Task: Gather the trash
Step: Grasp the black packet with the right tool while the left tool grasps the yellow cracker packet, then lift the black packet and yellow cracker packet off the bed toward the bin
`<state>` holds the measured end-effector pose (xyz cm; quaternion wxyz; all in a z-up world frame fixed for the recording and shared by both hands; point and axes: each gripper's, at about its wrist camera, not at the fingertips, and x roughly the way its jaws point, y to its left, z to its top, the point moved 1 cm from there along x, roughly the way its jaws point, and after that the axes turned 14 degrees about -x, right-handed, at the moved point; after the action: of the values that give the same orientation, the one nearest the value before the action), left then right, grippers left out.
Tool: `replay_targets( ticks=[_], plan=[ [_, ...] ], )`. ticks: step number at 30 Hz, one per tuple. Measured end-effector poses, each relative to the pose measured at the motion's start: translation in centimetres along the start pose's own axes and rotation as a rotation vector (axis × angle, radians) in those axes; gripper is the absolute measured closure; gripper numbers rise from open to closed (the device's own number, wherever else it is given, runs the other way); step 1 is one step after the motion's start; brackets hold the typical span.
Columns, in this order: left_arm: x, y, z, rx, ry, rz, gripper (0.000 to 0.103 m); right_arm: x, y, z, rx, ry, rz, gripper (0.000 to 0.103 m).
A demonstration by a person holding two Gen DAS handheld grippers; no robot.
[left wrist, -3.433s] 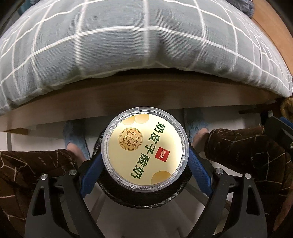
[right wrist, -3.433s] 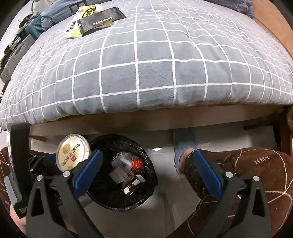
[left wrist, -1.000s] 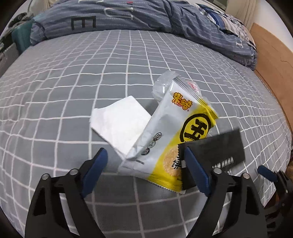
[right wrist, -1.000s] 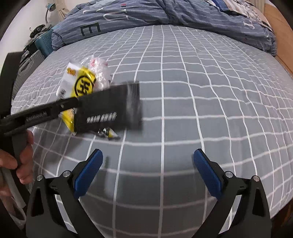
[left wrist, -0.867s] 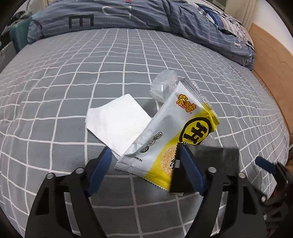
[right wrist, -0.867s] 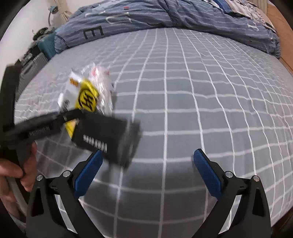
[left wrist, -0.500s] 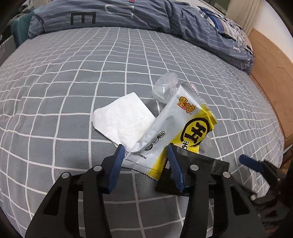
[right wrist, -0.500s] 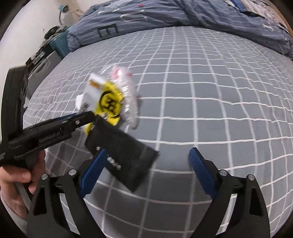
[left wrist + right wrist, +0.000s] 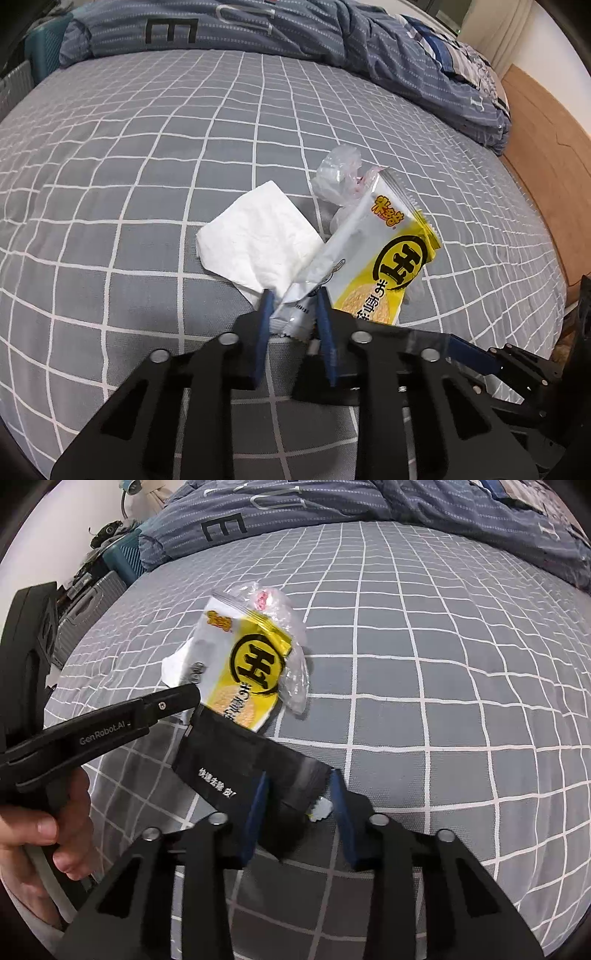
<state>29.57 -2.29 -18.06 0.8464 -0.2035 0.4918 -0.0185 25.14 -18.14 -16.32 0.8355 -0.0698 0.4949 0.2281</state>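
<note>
Both tongs have just been closing, each on its own piece of litter. Left tongs (image 9: 293,295) have pinched the near corner of the yellow snack wrapper (image 9: 373,266), the blue pads pressing the crinkled white end from either side. Right tongs (image 9: 297,790) are clamped over the near edge of the black packet (image 9: 236,764), which lies just beside the wrapper, its far corner touching the wrapper's lower edge.

Spreading out from there, a white tissue (image 9: 258,236) lies flat under the wrapper's left side, and a crumpled clear plastic bag (image 9: 338,173) sits behind the wrapper's top. All of it rests on the grey checked bed (image 9: 147,147), with a folded blue duvet (image 9: 258,29) along the far side. A hand (image 9: 40,830) grips the handle of the left tool.

To my eye every piece here is feather-light and limp. Foil-backed wrappers are slick, so a corner pinch may slip unless the pads sit well in from the edge; the sealed end seam looks the stiffest hold. Tissue would tear rather than slide, and it may cling and lift along with the wrapper.
</note>
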Motion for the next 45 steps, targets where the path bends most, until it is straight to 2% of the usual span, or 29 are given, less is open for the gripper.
replay_targets(
  ticks=[1,4,8,9,11,12,13,14,17,21,27,30,31,33,36,38,41,45],
  plan=[
    [-0.1,0.0,0.0,0.0,0.0,0.0,0.087,0.0,0.1,0.1,0.0,0.001,0.006,0.087],
    [-0.3,-0.1,-0.2,0.002,-0.002,-0.001,0.093,-0.4,0.3,0.0,-0.009,0.003,0.02,0.098],
    [-0.7,-0.3,-0.3,0.006,-0.01,0.003,0.095,-0.6,0.5,-0.2,-0.027,0.006,0.016,0.098],
    [-0.9,-0.2,-0.4,0.008,-0.013,0.009,0.095,-0.7,0.7,-0.1,-0.053,0.007,-0.01,0.098],
    [-1.1,-0.2,-0.4,0.012,-0.019,0.011,0.095,-1.1,1.2,0.1,-0.106,0.006,-0.079,0.087],
    [-1.4,-0.2,-0.4,0.013,-0.027,0.015,0.096,-1.4,1.3,0.2,-0.113,-0.01,-0.087,0.076],
    [-1.5,-0.2,-0.4,0.013,-0.031,0.015,0.096,-1.6,1.3,0.4,-0.109,-0.025,-0.078,0.051],
    [-1.8,-0.2,-0.3,0.011,-0.036,0.013,0.096,-2.1,1.3,0.5,-0.101,-0.053,-0.057,0.041],
    [-2.7,0.2,0.1,-0.002,-0.057,0.006,0.096,-2.5,2.2,1.2,-0.135,-0.079,-0.019,0.038],
    [-3.7,0.9,0.6,-0.019,-0.081,0.001,0.097,-1.4,3.7,2.0,-0.208,-0.063,-0.005,0.032],
    [-4.0,1.9,1.0,-0.056,-0.094,0.004,0.097,1.6,3.8,2.8,-0.11,-0.005,0.01,0.032],
    [-4.0,2.3,1.0,-0.056,-0.103,0.016,0.097,2.5,4.4,3.1,-0.11,0.017,-0.015,0.032],
    [-4.1,2.4,1.0,-0.057,-0.103,0.016,0.097,2.7,4.6,3.0,-0.114,0.027,-0.018,0.033],
    [-4.2,2.6,1.1,-0.061,-0.104,0.014,0.097,3.4,5.1,2.7,-0.119,0.057,-0.015,0.047],
    [-4.4,2.8,1.2,-0.066,-0.108,0.012,0.097,3.7,5.3,2.6,-0.116,0.061,-0.011,0.056],
    [-4.7,2.8,1.2,-0.069,-0.112,0.011,0.097,3.7,5.2,2.5,-0.105,0.065,0.005,0.072],
    [-5.1,2.7,1.2,-0.068,-0.119,0.009,0.097,3.6,4.8,2.4,-0.091,0.071,0.044,0.087],
    [-5.6,2.7,1.1,-0.069,-0.123,0.008,0.097,3.1,4.5,1.8,-0.076,0.069,0.085,0.095]
  ],
)
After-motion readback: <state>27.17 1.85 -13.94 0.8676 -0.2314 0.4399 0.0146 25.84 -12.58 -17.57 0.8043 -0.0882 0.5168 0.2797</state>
